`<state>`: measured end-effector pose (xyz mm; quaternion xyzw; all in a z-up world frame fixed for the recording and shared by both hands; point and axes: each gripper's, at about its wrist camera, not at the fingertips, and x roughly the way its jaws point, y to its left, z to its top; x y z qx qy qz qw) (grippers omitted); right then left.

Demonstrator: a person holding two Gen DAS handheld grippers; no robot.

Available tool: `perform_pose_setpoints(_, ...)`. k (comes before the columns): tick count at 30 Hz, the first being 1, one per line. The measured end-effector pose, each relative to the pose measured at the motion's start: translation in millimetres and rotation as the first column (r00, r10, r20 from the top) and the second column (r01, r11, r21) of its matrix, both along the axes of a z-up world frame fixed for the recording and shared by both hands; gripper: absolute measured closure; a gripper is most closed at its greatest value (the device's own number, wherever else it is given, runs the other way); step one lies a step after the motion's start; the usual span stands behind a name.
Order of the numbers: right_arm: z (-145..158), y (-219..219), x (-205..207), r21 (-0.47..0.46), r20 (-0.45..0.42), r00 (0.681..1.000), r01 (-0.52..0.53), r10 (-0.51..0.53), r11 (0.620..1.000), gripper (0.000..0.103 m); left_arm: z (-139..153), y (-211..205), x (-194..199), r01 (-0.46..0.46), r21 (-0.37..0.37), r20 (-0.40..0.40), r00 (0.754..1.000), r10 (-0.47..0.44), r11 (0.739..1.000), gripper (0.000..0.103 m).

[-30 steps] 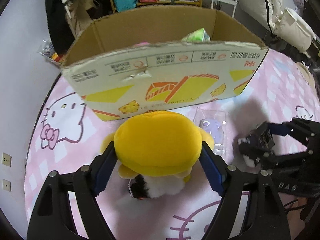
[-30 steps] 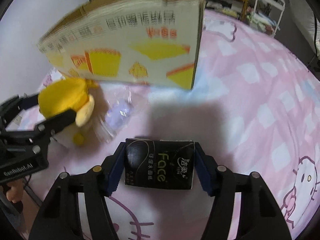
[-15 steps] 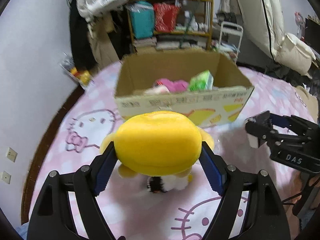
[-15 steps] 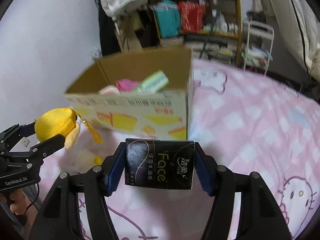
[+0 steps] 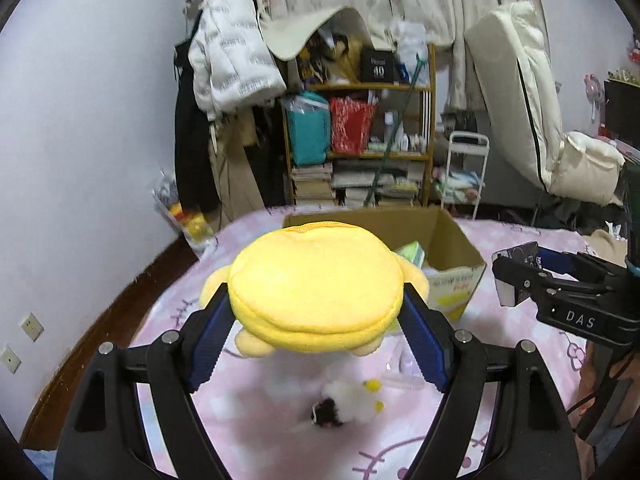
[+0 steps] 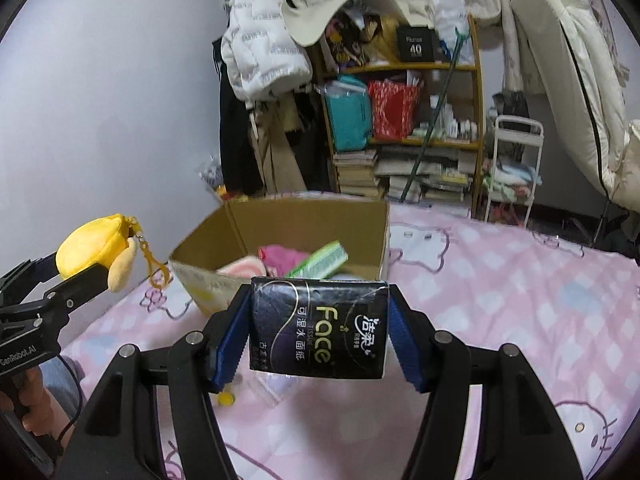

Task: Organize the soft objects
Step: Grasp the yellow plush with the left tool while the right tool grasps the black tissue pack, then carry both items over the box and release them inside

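Both claws are clamped on cargo, held clear above the bed for dropping into the far cardboard box. Left gripper squeezes a yellow plush pouch; right gripper pinches a black tissue pack.

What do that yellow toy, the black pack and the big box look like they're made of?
Yellow plush pouch: soft matte fleece-like fabric; stitched seam around its edge, and it bulges between the pads.
Black tissue pack: thin glossy plastic film, probably over paper tissues; it shows creases and glare, and "TISSUE" is printed on it.
Cardboard box: plain brown cardboard, matte inside, printed outside.
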<state>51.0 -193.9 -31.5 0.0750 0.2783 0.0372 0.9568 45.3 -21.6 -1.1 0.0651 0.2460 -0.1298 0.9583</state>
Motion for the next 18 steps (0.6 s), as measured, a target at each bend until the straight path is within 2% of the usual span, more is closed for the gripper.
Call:
perform_pose_setpoints(10,23.1,-3.7,5.2,0.001,0.095,0.995,0.005,-0.005,1.0,0.035,16.7,-3.9,-12.0,0.003,0.007,0.098,0.995,-0.004,1.0,0.024)
perform_pose_setpoints(18,41.8,-2.5,16.4,-0.017,0.144,0.99,0.002,0.001,1.0,0.035,30.8,-9.0,-3.3,0.0,-0.001,0.167,0.986,0.001,1.0,0.024)
